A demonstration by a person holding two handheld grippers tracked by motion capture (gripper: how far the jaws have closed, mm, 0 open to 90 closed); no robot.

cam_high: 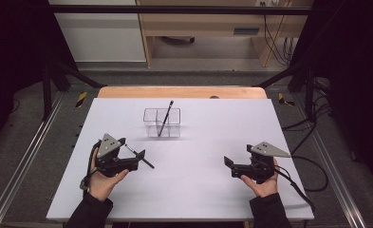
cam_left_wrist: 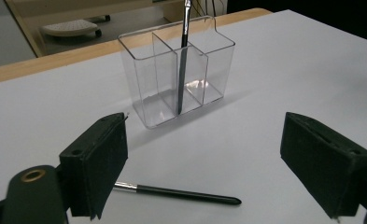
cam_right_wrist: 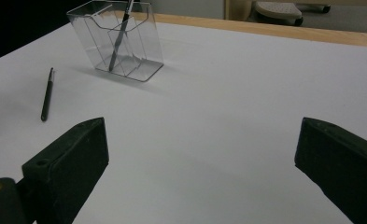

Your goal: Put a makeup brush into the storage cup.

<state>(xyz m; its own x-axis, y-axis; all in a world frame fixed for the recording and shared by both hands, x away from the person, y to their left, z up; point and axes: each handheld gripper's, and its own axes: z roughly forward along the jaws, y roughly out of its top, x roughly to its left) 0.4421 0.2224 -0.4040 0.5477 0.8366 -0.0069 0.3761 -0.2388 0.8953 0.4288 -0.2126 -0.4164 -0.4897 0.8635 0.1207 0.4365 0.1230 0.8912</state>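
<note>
A clear plastic organiser (cam_high: 152, 126) (cam_left_wrist: 144, 81) (cam_right_wrist: 146, 49) with divided compartments stands at the middle back of the white table. One thin black brush (cam_high: 165, 117) (cam_left_wrist: 183, 65) (cam_right_wrist: 119, 36) leans upright in it. A second black brush (cam_high: 145, 160) (cam_left_wrist: 176, 192) (cam_right_wrist: 46, 96) lies flat on the table. My left gripper (cam_high: 139, 156) (cam_left_wrist: 204, 144) is open, its jaws set wide just above and to either side of the lying brush, not touching it. My right gripper (cam_high: 228, 165) (cam_right_wrist: 200, 158) is open over bare table at the right, nothing between its jaws.
The white table top (cam_high: 198, 190) has a wooden edge (cam_high: 181, 91) at the back. Metal frame rails (cam_high: 27, 156) run along both sides, and cables (cam_high: 312, 171) trail off to the right. Wooden furniture (cam_high: 198, 23) stands beyond the table.
</note>
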